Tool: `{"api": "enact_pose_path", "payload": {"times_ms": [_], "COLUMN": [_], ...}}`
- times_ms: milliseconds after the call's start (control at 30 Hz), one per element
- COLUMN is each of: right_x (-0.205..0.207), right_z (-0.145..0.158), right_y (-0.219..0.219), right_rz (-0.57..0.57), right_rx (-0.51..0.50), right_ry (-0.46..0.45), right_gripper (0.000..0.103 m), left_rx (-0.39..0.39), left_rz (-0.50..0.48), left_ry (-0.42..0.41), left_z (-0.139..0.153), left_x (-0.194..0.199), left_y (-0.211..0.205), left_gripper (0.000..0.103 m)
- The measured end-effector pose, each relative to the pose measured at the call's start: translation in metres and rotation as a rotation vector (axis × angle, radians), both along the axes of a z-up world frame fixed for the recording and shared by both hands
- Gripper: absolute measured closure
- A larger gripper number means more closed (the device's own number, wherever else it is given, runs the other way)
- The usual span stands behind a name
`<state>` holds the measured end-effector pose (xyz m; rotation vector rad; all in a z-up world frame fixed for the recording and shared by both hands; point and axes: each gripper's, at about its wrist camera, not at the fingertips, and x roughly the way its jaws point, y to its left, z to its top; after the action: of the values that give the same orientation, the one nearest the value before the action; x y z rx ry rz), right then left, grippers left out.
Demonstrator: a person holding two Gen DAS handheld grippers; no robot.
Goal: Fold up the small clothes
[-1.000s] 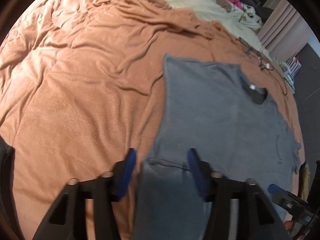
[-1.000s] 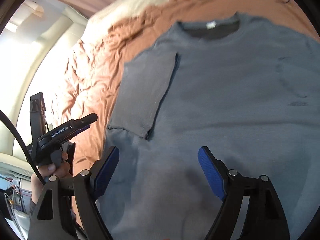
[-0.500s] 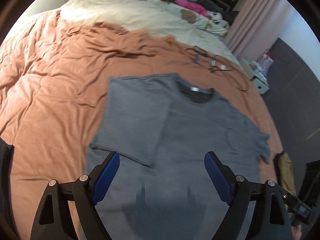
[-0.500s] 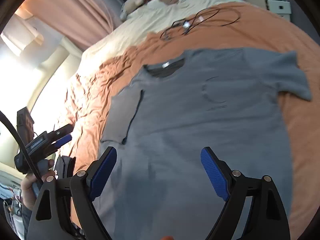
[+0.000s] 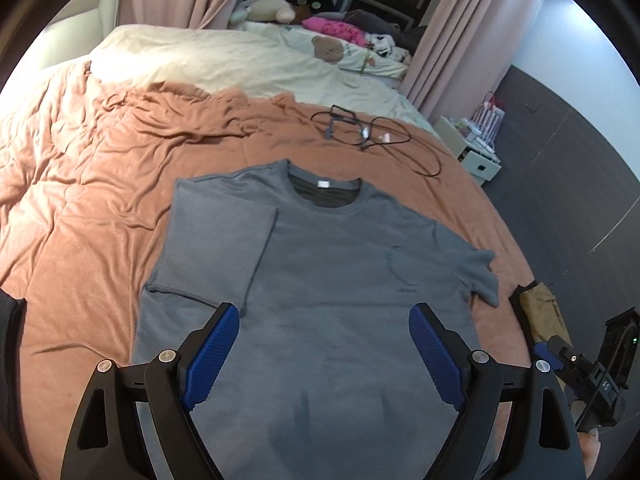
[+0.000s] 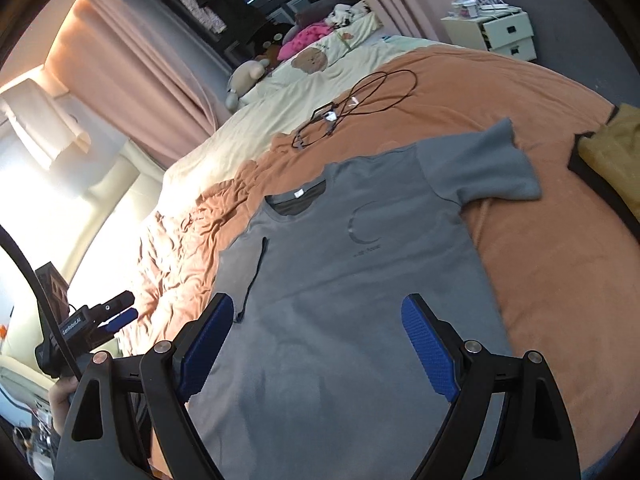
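Grey T-shirt [image 5: 340, 280] lies flat, front up, on the orange blanket [image 5: 100, 208] of the bed, left sleeve [image 5: 216, 248] folded inward, right sleeve [image 6: 480, 168] spread. Left gripper [image 5: 324, 356] and right gripper [image 6: 316, 344] hover wide open, empty. Likely soft, light, limp: pinch sleeve hem or shoulder seam.

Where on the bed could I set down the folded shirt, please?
Bare orange blanket lies left of the gray T-shirt, up to the cream sheet. Beyond the collar the black cables crowd it; the right edge holds a mustard garment.
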<state>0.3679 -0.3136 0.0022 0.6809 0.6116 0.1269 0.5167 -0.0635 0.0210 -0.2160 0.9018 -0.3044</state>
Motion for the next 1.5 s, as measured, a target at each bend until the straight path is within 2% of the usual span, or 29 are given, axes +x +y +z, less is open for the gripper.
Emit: {"api": "enact_pose_path", "payload": {"times_ms": [100, 200, 333, 467, 633, 833, 1000, 1067, 1267, 1300, 1333, 1400, 1500], "right_x": [-0.006, -0.021, -0.037, -0.043, -0.040, -0.031, -0.016, -0.006, 0.024, 0.027, 0.033, 0.044, 0.053], "right_z": [-0.008, -0.019, -0.039, -0.067, -0.085, -0.092, -0.096, -0.102, -0.112, -0.113, -0.114, -0.121, -0.132], "right_y": [-0.014, -0.030, -0.042, -0.056, -0.072, -0.083, -0.102, -0.112, -0.128, -0.129, -0.130, -0.131, -0.136], "right_rz": [-0.031, -0.069, -0.070, -0.077, -0.121, -0.138, -0.212, -0.241, -0.305, -0.316, -0.324, -0.325, -0.339], "right_rx": [0.097, 0.222, 0.347, 0.442, 0.437, 0.446, 0.356, 0.360, 0.398, 0.400, 0.403, 0.418, 0.463], "right_ry": [-0.029, -0.073, -0.130, -0.130, -0.137, -0.114, -0.081, -0.075, -0.055, -0.054, -0.048, -0.021, 0.002], "right_gripper": [0.018, 0.009, 0.009, 0.009, 0.009, 0.009, 0.009, 0.009, 0.009, 0.013, 0.025, 0.038, 0.043], "left_rx": [-0.009, -0.027, -0.049, -0.073, -0.080, -0.078, 0.015, 0.032, -0.015, -0.011, 0.000, 0.020, 0.048], "left_rz": [-0.002, 0.002, 0.015, 0.019, 0.009, -0.002, -0.022, -0.054, -0.106, -0.124, -0.141, -0.169, -0.211], "left_ry": [-0.006, -0.013, -0.023, -0.031, -0.047, -0.089, -0.156, -0.144, -0.030, -0.012, -0.001, 0.012, 0.018], "left_z": [0.003, 0.006, 0.011, 0.014, 0.011, 0.004, 0.003, -0.003, -0.031, -0.037, -0.041, -0.048, -0.057], "left_x": [-0.008, -0.014, -0.019, -0.020, -0.018, -0.007, 0.004, 0.013, 0.049, 0.054, 0.059, 0.065, 0.073], "left_y": [-0.005, -0.006, -0.006, -0.010, -0.028, -0.054, -0.089, -0.104, -0.143, -0.151, -0.159, -0.174, -0.195], "left_gripper": [0.015, 0.015, 0.015, 0.015, 0.015, 0.015, 0.015, 0.015, 0.015, 0.016, 0.020, 0.022, 0.033]}}
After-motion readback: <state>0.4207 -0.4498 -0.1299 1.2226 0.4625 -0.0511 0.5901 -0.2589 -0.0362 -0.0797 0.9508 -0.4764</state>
